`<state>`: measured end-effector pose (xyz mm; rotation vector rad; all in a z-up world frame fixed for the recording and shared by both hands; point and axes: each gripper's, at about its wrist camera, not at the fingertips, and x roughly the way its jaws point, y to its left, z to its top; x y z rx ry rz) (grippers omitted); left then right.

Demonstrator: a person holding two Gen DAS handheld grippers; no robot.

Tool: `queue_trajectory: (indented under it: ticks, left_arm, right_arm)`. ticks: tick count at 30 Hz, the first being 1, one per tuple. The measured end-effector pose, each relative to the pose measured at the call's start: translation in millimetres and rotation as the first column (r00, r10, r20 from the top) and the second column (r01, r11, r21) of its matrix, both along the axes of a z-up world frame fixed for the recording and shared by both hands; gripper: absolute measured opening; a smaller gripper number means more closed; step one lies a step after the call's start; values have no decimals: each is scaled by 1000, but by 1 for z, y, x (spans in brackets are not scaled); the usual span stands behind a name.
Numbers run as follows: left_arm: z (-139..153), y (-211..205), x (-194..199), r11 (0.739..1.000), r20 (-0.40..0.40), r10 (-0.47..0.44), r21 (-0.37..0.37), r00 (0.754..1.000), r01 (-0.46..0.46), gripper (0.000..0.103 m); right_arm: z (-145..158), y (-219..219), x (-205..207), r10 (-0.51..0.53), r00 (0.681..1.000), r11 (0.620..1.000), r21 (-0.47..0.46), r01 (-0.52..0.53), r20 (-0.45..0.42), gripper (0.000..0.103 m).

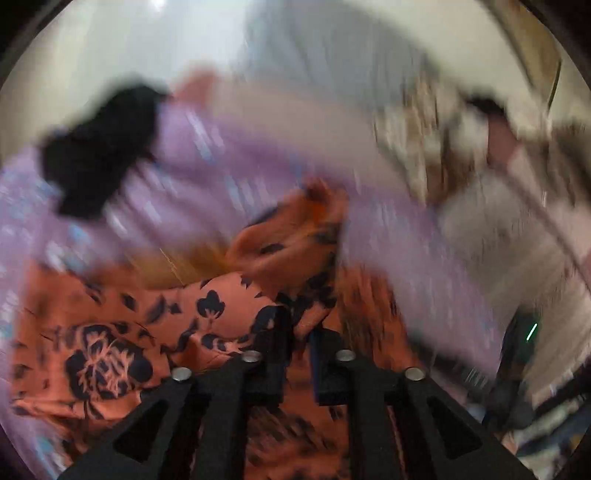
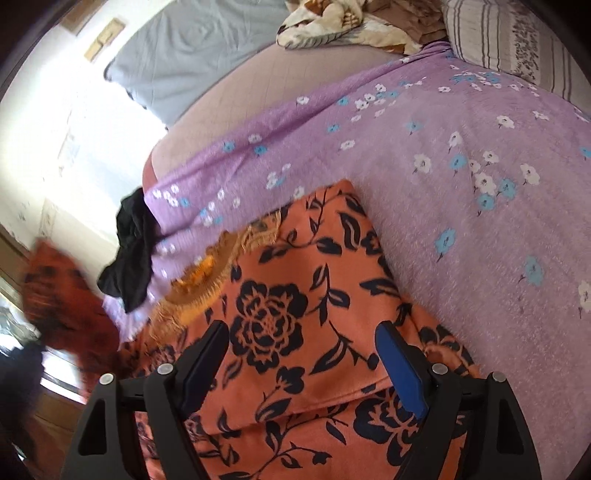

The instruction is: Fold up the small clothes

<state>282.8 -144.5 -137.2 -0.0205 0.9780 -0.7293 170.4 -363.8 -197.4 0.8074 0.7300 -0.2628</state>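
Note:
An orange garment with a black flower print (image 2: 295, 314) lies on the purple flowered bedspread (image 2: 461, 192). Its frilly orange neckline (image 2: 207, 273) shows at the left. My right gripper (image 2: 306, 343) is open just above the garment, one finger on each side of a printed flower. My left gripper (image 1: 299, 339) is shut on a fold of the same garment (image 1: 122, 332) and lifts an edge of it; this view is blurred by motion. That lifted orange cloth also shows blurred at the left of the right wrist view (image 2: 59, 295).
A black piece of clothing (image 2: 129, 254) lies at the bedspread's left edge, also in the left wrist view (image 1: 99, 147). A grey pillow (image 2: 192, 55), a brown patterned blanket (image 2: 343, 22) and a striped pillow (image 2: 517, 44) lie at the head of the bed.

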Motion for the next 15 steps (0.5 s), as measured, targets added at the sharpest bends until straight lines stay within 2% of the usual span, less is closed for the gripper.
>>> queue_trajectory:
  ticks: [2, 3, 4, 5, 6, 7, 10, 11, 15]
  left_arm:
    - [-10, -4, 6, 999, -99, 1, 33, 995, 2, 23]
    - [-9, 4, 8, 1000, -119, 21, 10, 993, -20, 31]
    - [-2, 15, 10, 999, -119, 45, -25, 992, -48, 45]
    - [6, 34, 12, 993, -103, 93, -58, 990, -99, 53]
    - [10, 46, 10, 988, -85, 132, -72, 988, -139, 66]
    - [13, 65, 9, 978, -59, 189, -79, 980, -194, 71]
    - [22, 114, 21, 933, 18, 357, -38, 934, -357, 71]
    - [21, 136, 24, 906, 40, 423, -14, 905, -423, 71]
    - [-4, 194, 39, 809, 0, 586, 65, 811, -584, 71]
  right_arm:
    - [4, -5, -1, 2, 1000, 1000, 30, -3, 29, 84]
    - [5, -7, -2, 3, 999, 999, 50, -6, 47, 84]
    - [6, -8, -4, 4, 998, 998, 68, -8, 65, 84]
    - [8, -9, -5, 8, 996, 996, 91, -16, 89, 84]
    - [9, -9, -4, 22, 993, 993, 116, -35, 114, 84]
    - [10, -8, -2, 46, 989, 987, 146, -66, 141, 84]
    - [9, 1, 7, 120, 973, 964, 211, -162, 196, 84]
    - [9, 6, 13, 158, 965, 952, 227, -205, 207, 84]
    - [4, 18, 28, 207, 965, 944, 226, -239, 159, 82]
